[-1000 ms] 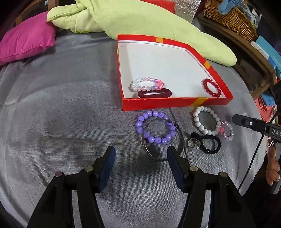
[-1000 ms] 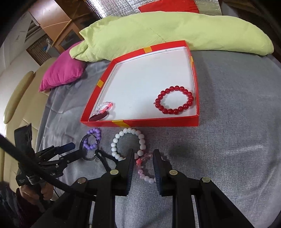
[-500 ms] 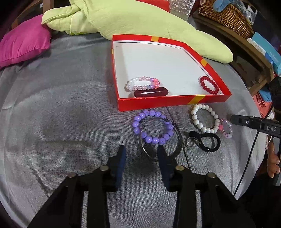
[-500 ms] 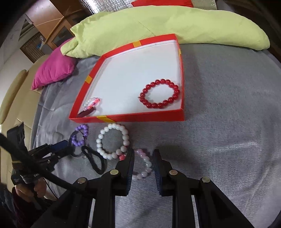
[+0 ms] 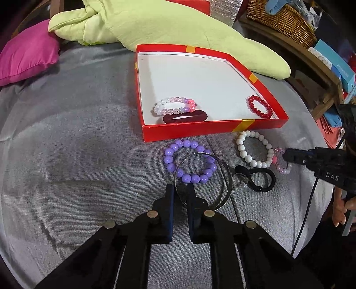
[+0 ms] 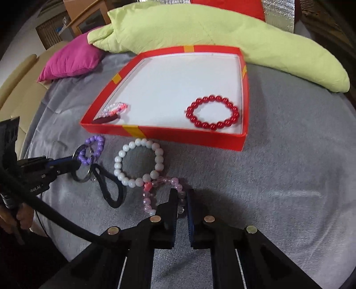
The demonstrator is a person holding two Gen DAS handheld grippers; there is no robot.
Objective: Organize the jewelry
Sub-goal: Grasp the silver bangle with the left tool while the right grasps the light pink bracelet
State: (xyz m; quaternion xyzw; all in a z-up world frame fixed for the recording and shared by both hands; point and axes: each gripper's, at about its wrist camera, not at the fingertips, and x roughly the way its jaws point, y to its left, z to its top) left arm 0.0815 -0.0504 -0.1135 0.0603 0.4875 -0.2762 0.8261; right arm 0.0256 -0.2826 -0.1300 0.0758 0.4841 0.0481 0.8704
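On the grey cover, my left gripper is shut on the near rim of a thin silver hoop. A purple bead bracelet lies partly across that hoop. My right gripper is shut on a clear pink bead bracelet. That bracelet touches a white bead bracelet, and a black hair tie lies beside them. The red box behind them holds a red bead bracelet, a pastel bracelet and a maroon hair tie.
A pale green pillow lies against the box's far side, with a magenta cushion to its left. A wicker basket and wooden shelves stand at the right edge of the bed. A person's hand holds the right gripper's handle.
The left jaws went from wide open to shut on the silver hoop's near rim. The right gripper shifted onto the pink bracelet and narrowed its gap until it gripped the beads.
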